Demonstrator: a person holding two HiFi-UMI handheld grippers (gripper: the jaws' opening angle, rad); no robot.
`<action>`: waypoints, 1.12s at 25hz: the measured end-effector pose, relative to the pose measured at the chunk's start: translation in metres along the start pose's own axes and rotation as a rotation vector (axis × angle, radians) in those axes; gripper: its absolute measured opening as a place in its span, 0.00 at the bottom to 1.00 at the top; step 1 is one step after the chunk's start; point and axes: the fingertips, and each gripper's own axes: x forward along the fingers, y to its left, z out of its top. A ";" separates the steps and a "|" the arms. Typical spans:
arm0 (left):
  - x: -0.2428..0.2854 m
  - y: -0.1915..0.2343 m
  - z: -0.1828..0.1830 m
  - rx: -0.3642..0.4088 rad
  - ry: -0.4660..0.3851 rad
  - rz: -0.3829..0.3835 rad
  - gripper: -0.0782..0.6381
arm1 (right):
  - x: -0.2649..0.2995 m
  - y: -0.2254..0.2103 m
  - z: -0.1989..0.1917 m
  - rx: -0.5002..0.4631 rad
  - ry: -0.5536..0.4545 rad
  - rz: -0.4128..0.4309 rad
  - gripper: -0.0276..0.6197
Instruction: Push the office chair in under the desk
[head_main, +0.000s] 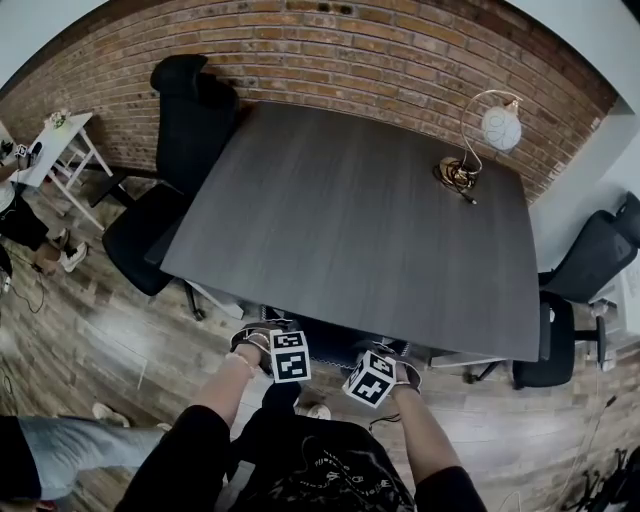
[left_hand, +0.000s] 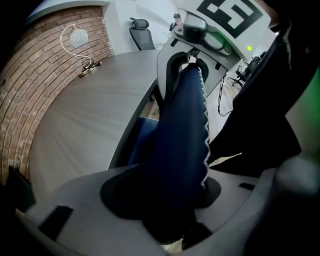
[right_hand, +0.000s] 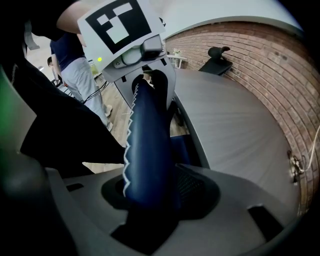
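The dark grey desk (head_main: 350, 200) fills the middle of the head view. A blue chair part (head_main: 335, 338) shows tucked below the desk's near edge, and the same blue chair (left_hand: 141, 142) (right_hand: 184, 150) sits under the desk rim in both gripper views. My left gripper (head_main: 292, 357) and right gripper (head_main: 370, 378) hover side by side just in front of that edge, pointing at each other. Each gripper view shows its own dark blue toothed jaw (left_hand: 185, 130) (right_hand: 147, 135) with the toothed face bare and nothing between the jaws. Neither gripper touches the chair.
A black office chair (head_main: 175, 160) stands at the desk's left side and another black chair (head_main: 580, 280) at its right. A round lamp (head_main: 495, 125) sits on the far right corner. A white side table (head_main: 60, 150) and a person's legs (head_main: 60, 450) are at the left.
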 end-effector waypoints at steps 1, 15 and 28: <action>-0.002 0.000 -0.001 -0.014 -0.008 0.004 0.40 | -0.001 0.001 0.001 0.011 -0.009 0.004 0.34; -0.063 -0.005 0.008 -0.302 -0.284 0.064 0.43 | -0.059 -0.003 0.022 0.198 -0.300 -0.053 0.42; -0.143 0.005 0.040 -0.649 -0.789 0.299 0.43 | -0.139 -0.038 0.035 0.482 -0.652 -0.340 0.41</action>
